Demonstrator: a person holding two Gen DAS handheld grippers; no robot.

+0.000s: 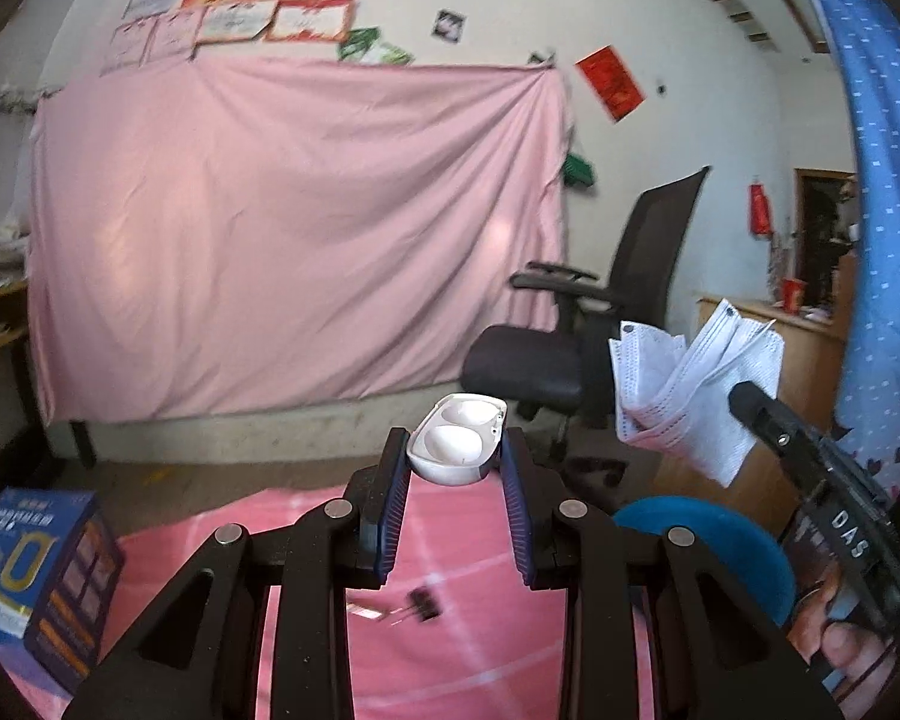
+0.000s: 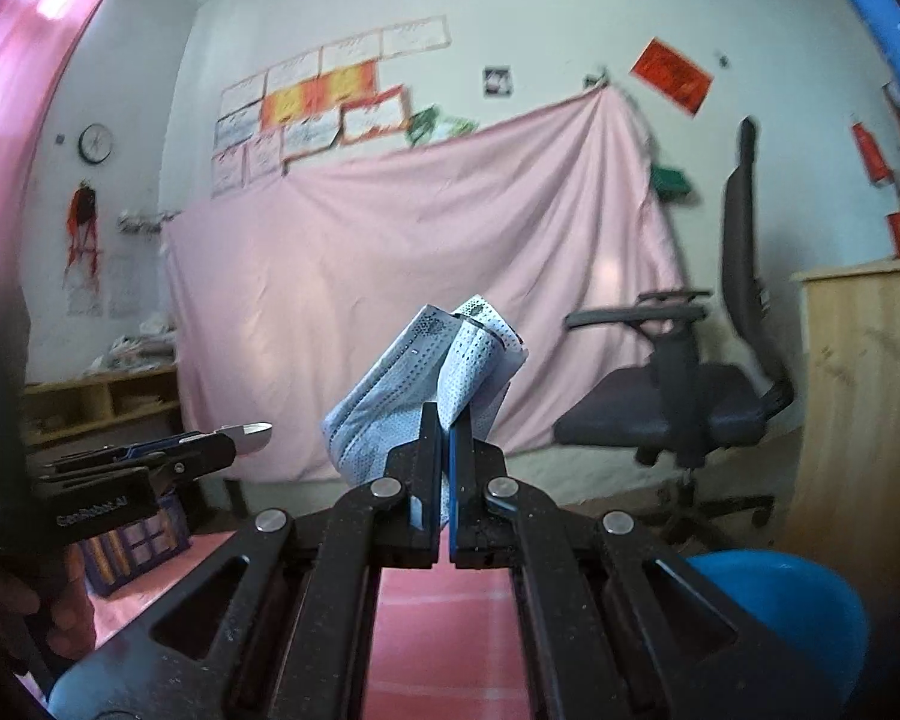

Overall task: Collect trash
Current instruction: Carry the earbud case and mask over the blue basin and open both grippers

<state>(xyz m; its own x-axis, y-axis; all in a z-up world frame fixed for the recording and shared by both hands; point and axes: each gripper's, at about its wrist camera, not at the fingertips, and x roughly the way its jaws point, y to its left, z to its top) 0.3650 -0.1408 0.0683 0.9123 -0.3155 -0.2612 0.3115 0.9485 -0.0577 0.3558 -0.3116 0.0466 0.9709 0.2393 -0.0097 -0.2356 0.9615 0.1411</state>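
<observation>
Glossy white shell case (image 1: 457, 443) in left claw (image 1: 455, 456).

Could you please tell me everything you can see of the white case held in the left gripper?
The case is small, white and glossy, like hard plastic, with two rounded hollows on its upward face and a grey band along its lower edge. It sits tilted, lifted above the pink cloth, clamped at its two sides by the jaws of the left gripper. Nothing else touches it. In the right view only its tip shows.
</observation>
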